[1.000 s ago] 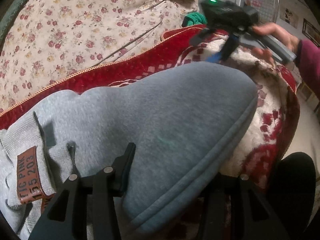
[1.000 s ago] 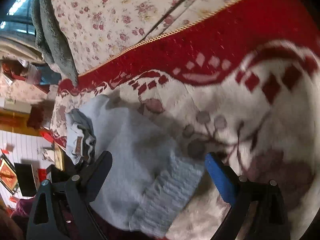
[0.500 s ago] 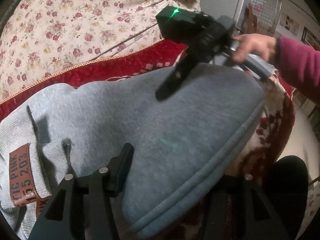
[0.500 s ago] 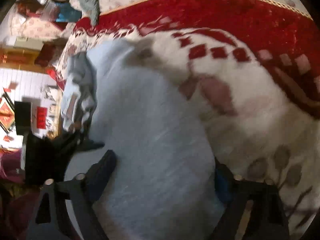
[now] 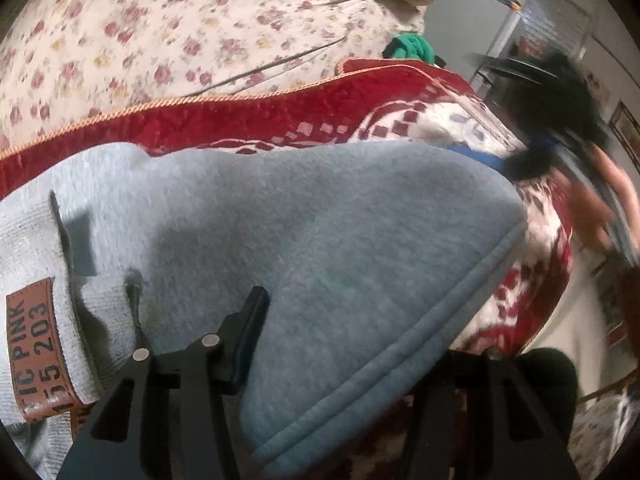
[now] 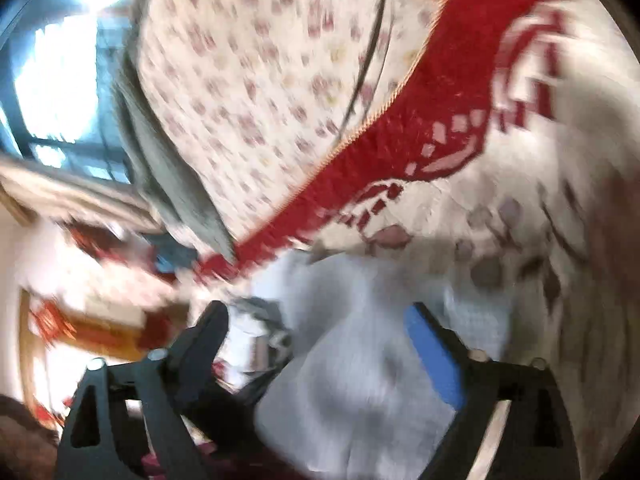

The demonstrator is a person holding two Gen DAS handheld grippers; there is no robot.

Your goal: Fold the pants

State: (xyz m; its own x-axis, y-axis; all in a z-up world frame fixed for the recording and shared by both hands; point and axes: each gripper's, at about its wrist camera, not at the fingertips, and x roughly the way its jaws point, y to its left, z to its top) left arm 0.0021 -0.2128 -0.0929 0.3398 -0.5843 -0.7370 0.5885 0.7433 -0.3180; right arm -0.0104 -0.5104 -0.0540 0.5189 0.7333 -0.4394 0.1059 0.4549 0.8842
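folded at least once already, by the look of it: grey pants [image 5: 320,232] lying doubled on the red-and-white blanket [image 5: 280,116], with a thick rounded fold edge running along the near right side and the waistband bunched at the near left. judged partway through; a further fold and a squaring of the bundle probably left to do.

beyond the blanket, a floral sheet [image 5: 140,32] over the far part of the bed, thin cotton, cream with small pink roses. blanket itself plush and deep-piled, red border trimmed with gold cord, white middle with a red pattern. pants of soft fleece, matte and faintly fuzzy, with a double-stitched seam along the fold and a ribbed knit waistband. on the waistband, a brown leather-look patch [image 5: 34,352] with stamped lettering, stitched round its edge. far off, a scrap of green cloth [image 5: 412,46].

left gripper [image 5: 360,344] low over the near edge of the pants, about half open and closing slightly, left finger lying on top of the fleece, right finger hidden behind the fold; thick edge between the jaws, whether squeezed cannot be told. right gripper [image 6: 320,340] blurred, opening to nearly full width, blue pad bare, pale fleece below and between the fingers but not clamped.
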